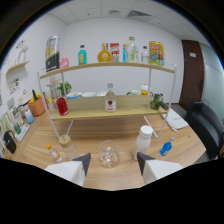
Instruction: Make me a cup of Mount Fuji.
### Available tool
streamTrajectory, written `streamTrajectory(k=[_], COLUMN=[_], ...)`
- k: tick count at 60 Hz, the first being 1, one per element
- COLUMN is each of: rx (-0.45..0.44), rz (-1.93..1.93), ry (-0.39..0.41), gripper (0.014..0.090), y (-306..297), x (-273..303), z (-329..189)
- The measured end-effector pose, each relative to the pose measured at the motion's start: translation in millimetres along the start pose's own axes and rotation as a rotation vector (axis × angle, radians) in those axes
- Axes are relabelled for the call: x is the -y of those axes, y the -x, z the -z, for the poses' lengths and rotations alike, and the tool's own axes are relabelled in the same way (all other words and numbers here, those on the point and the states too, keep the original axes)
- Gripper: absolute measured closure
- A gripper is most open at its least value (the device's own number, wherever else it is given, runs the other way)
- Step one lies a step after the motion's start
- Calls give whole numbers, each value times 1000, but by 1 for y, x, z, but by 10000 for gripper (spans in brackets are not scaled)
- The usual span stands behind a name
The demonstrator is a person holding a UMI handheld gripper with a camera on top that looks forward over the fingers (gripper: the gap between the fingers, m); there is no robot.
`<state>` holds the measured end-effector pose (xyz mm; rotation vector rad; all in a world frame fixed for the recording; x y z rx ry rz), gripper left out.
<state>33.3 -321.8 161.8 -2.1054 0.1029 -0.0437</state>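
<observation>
Since our gripper (112,161) hangs released with the clear glass (108,153) just ahead between its fingertips, we should advance squarely, avoiding the white bottle (144,139) beside it.

Hand-held gripper (113,161) level and forward-pointing, fingers (82,161) spread apart, seemingly with nothing pressed between them.
</observation>
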Motion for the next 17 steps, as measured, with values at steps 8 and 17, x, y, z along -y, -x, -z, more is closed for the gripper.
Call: streamTrajectory(k=[8, 17], rx=[3, 7], rz=[-5, 11], ry=[8, 9], gripper=[184, 184], y=[6, 8], x=[-4, -3], z=[1, 2])
